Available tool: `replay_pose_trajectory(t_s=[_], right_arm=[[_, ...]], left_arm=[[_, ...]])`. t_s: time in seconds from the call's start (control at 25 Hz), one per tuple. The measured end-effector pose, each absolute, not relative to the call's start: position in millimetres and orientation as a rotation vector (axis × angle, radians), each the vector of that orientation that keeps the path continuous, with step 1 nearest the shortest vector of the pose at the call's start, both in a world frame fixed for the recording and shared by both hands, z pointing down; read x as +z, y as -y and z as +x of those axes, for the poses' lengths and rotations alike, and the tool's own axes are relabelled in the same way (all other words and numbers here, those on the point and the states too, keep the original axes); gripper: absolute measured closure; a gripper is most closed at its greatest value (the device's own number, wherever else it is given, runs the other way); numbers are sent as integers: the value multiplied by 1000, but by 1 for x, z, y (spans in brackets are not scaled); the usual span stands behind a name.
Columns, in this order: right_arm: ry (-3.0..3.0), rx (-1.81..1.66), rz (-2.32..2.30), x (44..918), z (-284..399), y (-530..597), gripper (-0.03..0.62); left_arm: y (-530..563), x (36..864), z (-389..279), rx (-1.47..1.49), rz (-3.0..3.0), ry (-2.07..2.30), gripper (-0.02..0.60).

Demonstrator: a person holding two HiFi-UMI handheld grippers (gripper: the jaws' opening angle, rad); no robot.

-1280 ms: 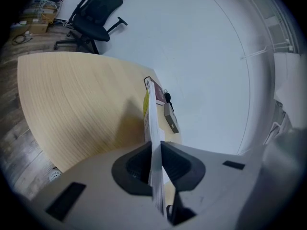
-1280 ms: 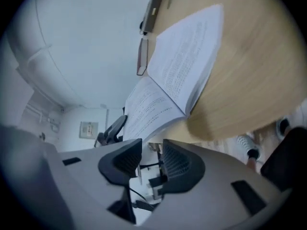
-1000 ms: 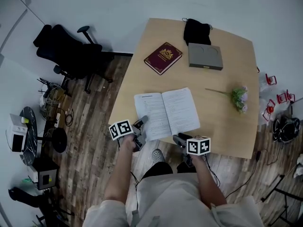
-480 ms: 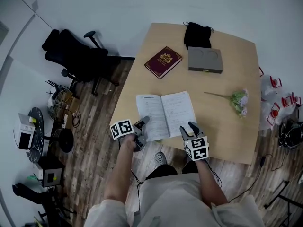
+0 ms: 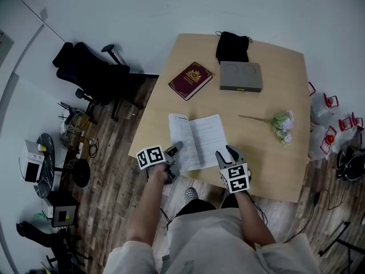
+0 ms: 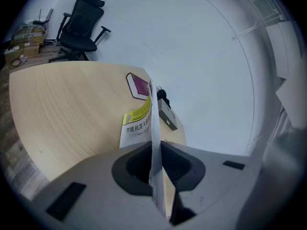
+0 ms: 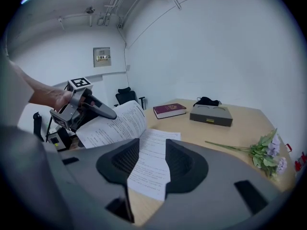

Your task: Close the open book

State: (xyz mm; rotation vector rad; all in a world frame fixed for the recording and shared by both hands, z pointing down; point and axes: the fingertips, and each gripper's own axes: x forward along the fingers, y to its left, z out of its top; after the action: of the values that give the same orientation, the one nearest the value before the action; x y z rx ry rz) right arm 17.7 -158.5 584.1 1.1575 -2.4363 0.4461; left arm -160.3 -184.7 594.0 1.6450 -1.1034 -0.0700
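An office or lab workroom: a black swivel office chair (image 5: 94, 73) stands on dark wood-plank flooring (image 5: 111, 176) by plain white walls (image 5: 171, 4), near a pale wooden table (image 5: 285, 153), tangled cables (image 5: 73, 127) and small electronic boxes (image 5: 61, 214).

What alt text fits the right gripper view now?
The left gripper holds the left half of the open book raised off the table; the right gripper stands open over the flat right page. Behind lie a red book, grey box and flowers.

your head camera looks steeply down on the table (image 5: 268, 164) from far above. the cameras on your left gripper (image 5: 175, 150) and right gripper (image 5: 227, 155) sit low and near, facing 1 and 11 o'clock; all share the open book (image 5: 197, 136).
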Motion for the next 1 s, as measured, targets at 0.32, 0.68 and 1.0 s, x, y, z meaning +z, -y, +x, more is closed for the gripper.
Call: replay_pose_trajectory(t_s=[0.32,0.68,1.0], right_arm=[[2445,445,1129,588,50,169,413],[2434,473,1112,603,69,177,414],[2413,440,1053,615,72,179,413]], left_arm=[[191,606,-127,-87,1632,1130,526],[200,623,-89,23,1703,1168,528],[206,634,-58,252,1799,1123,526]])
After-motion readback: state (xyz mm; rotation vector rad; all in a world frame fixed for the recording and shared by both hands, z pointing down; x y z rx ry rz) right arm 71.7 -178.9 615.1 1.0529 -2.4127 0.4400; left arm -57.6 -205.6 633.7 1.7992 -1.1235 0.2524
